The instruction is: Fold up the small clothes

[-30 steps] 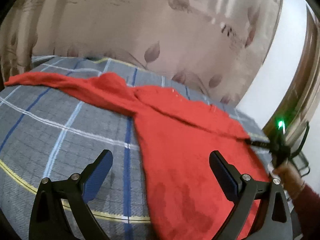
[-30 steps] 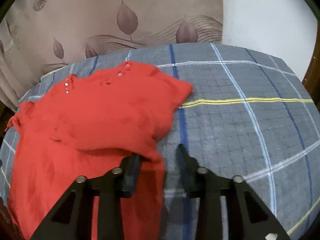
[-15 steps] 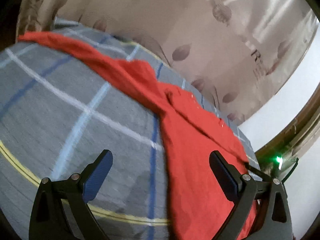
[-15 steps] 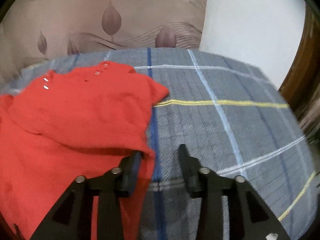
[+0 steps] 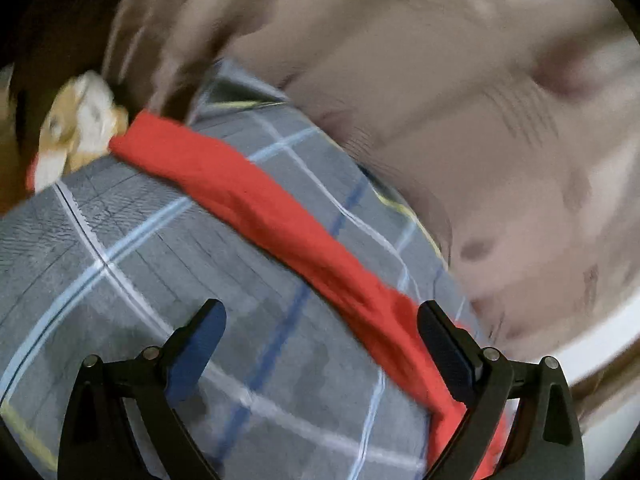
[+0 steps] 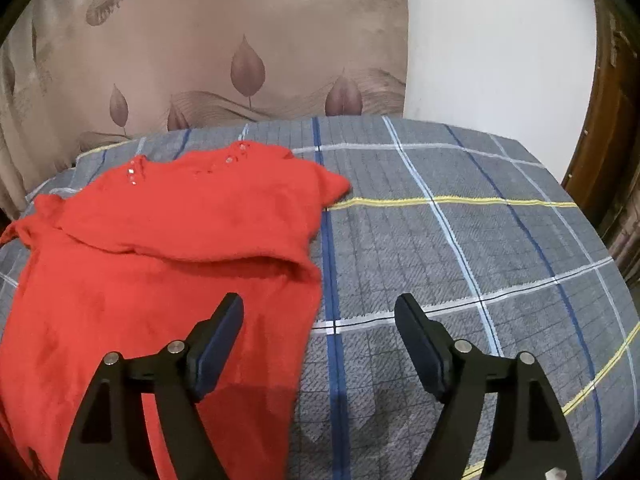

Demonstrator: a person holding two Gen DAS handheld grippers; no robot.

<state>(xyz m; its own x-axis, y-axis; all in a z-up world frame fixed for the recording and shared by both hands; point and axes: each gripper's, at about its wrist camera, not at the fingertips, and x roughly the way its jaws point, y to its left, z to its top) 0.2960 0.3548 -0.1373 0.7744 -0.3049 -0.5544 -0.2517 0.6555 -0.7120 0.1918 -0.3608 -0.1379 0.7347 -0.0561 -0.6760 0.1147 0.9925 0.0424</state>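
A small red sweater [image 6: 168, 248] lies on a grey plaid cloth [image 6: 460, 240], with its right sleeve folded over the chest. My right gripper [image 6: 320, 320] hovers above the sweater's right edge. Its jaws are opening, and no cloth is pinched between them. In the left wrist view the sweater's other sleeve [image 5: 256, 208] stretches straight out across the plaid cloth [image 5: 160, 272]. My left gripper [image 5: 322, 328] stands open above the cloth beside that sleeve, holding nothing. This view is blurred by motion.
A beige leaf-print curtain [image 6: 224, 52] hangs behind the surface, beside a white wall [image 6: 492, 40] and brown wood trim [image 6: 600, 128]. A tan and white soft thing [image 5: 76, 124] lies past the sleeve's end. The plaid cloth curves down at its far edge.
My right gripper let go of the folded sleeve and opened wide, drawing back slightly. My left gripper swept left along the outstretched sleeve and rolled, still open.
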